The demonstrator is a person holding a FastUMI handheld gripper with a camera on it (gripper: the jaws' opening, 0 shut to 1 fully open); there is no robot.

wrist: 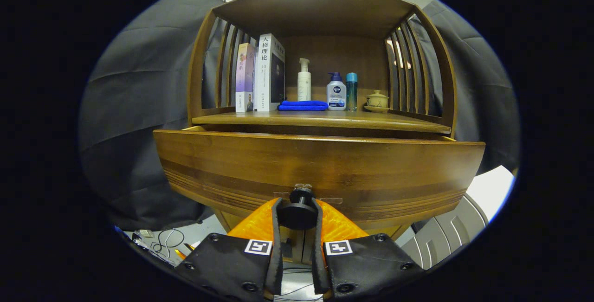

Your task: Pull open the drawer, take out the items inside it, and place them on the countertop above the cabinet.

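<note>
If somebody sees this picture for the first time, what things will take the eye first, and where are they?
First comes the wide wooden drawer front, already pulled out a little from the cabinet, with the gripper shut on its dark round knob. Above it, on the countertop, stand two books, a white pump bottle and two more bottles, with a folded blue cloth in front and a small lidded cup beside them.

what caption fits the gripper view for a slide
Gripper shut on the drawer knob, wooden drawer partly pulled out below the countertop.
</note>
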